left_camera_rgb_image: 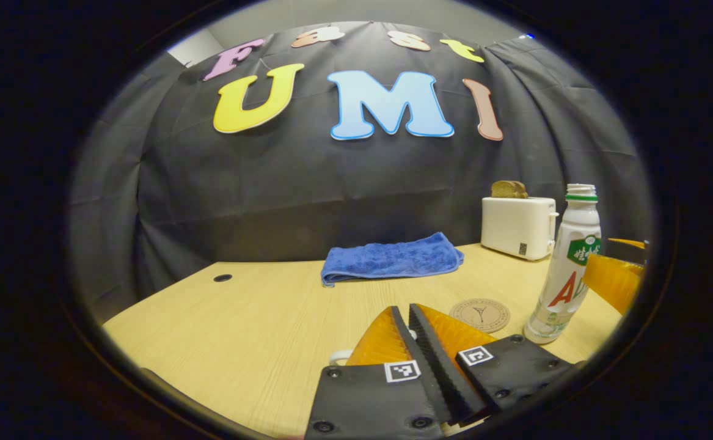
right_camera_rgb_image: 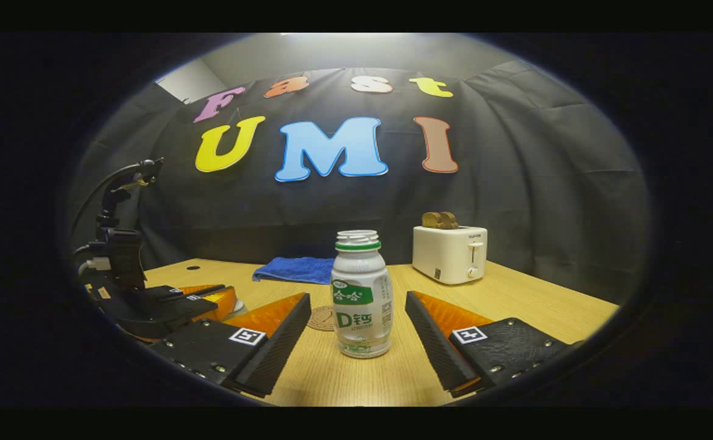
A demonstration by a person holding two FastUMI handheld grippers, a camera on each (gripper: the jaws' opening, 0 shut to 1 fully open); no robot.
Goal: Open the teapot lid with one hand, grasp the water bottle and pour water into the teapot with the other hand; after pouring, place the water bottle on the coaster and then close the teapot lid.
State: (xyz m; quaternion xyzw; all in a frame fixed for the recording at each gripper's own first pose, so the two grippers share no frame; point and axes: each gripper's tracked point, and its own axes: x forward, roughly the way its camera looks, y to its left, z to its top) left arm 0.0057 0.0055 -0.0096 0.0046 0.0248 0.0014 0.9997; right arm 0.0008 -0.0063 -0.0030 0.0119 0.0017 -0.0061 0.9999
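Wooden table point(right_camera_rgb_image: 515, 305) before black cloth wall; we list a blue towel point(left_camera_rgb_image: 391, 256), a white toaster point(right_camera_rgb_image: 449, 253) and a coaster point(left_camera_rgb_image: 479, 315). Water bottle point(right_camera_rgb_image: 361, 293), uncapped and upright, stands between our right gripper's point(right_camera_rgb_image: 356, 336) spread fingers, untouched. Our left gripper point(left_camera_rgb_image: 410, 330) has its fingers pressed together low over something white, likely the teapot lid; we cannot tell whether they pinch it. Risk: an off-centre close could tip the open bottle and spill.

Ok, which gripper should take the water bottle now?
Right. The right gripper has its jaws open either side of the water bottle; the left gripper has its jaws nearly shut, over by the teapot.
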